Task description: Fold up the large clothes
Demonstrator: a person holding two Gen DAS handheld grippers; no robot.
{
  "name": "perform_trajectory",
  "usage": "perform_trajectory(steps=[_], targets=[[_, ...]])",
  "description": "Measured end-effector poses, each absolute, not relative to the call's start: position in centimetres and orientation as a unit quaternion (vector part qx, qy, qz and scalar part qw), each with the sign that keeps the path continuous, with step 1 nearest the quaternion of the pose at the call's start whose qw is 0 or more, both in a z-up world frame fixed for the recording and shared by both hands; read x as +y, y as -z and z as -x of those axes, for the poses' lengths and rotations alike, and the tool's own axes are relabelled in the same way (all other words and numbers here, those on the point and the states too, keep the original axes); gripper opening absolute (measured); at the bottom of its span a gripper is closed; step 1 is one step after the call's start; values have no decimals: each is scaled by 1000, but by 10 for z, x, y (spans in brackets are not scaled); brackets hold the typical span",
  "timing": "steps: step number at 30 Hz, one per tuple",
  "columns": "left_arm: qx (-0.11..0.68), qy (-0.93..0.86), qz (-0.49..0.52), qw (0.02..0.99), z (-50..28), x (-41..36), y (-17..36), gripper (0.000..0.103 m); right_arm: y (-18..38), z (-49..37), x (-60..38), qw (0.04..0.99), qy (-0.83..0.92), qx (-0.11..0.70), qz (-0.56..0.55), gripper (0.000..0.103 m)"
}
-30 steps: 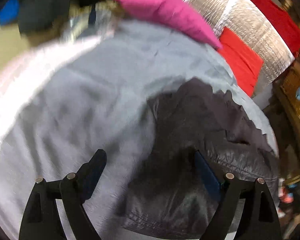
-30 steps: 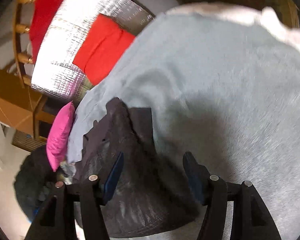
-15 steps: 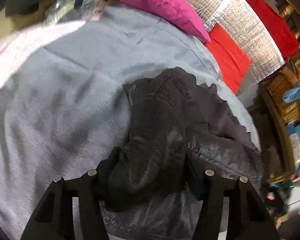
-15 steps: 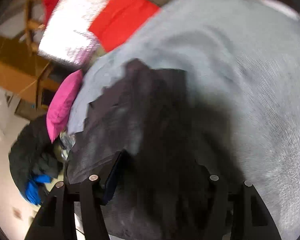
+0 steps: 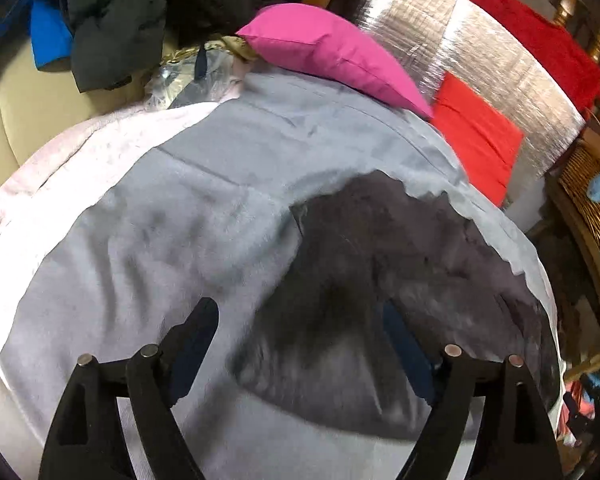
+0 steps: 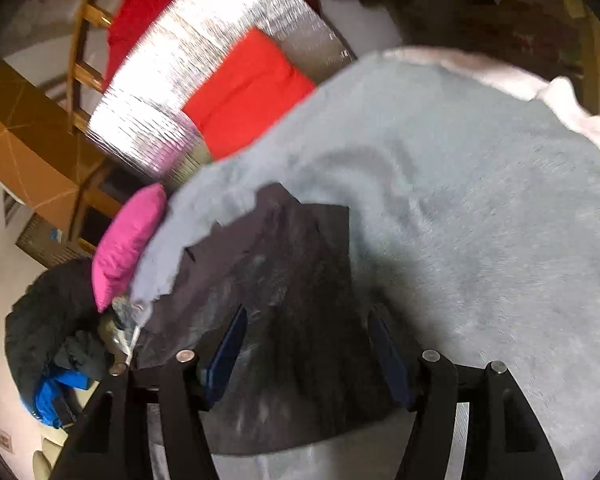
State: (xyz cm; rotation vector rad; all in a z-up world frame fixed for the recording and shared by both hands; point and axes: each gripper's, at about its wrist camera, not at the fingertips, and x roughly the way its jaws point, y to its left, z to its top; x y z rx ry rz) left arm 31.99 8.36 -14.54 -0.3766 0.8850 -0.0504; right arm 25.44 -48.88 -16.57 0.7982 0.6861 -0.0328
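Clutter is crowding the far side of the bed: a magenta satin pillow [image 5: 332,54] is lying at twelve o'clock in the left wrist view, a silver quilted foil panel [image 5: 476,60] is leaning behind it toward one o'clock, and a folded bright red cloth [image 5: 476,140] is resting against that panel. A heap of dark jackets with a blue lining [image 5: 100,28] is piling up at eleven o'clock. None of this is lying between the tools and the garment.

The crumpled dark grey-black garment [image 5: 380,288] is lying bunched on the pale grey fleece blanket [image 5: 160,220], toward four o'clock in the left view and at centre to seven o'clock in the right view [image 6: 284,320].

The left gripper [image 5: 296,332] is tilting steeply downward, its jaws opening wide; the garment is lying below and between the fingers, and the pads are not pressing it. The right gripper [image 6: 306,338] is slanting down less steeply, jaws opening too, dark cloth showing between them without being pinched.

A pinkish-white sheet [image 5: 72,152] is peeking out at the blanket's nine o'clock edge. Wooden furniture [image 6: 24,136] is standing beyond the bed.
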Motion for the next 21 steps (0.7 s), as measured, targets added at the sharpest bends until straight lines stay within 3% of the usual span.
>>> perform_trajectory(steps=[10,15,21], targets=[[530,107,277,795,-288,38,206,85,225,-236,-425,781,-68,387,-486,69],[505,93,330,792,-302,37,218,85,255,-262,-418,746,-56,395,-534,69],[460,70,395,792,-317,46,225,85,270,-276,-418,741,-29,347,-575,70]])
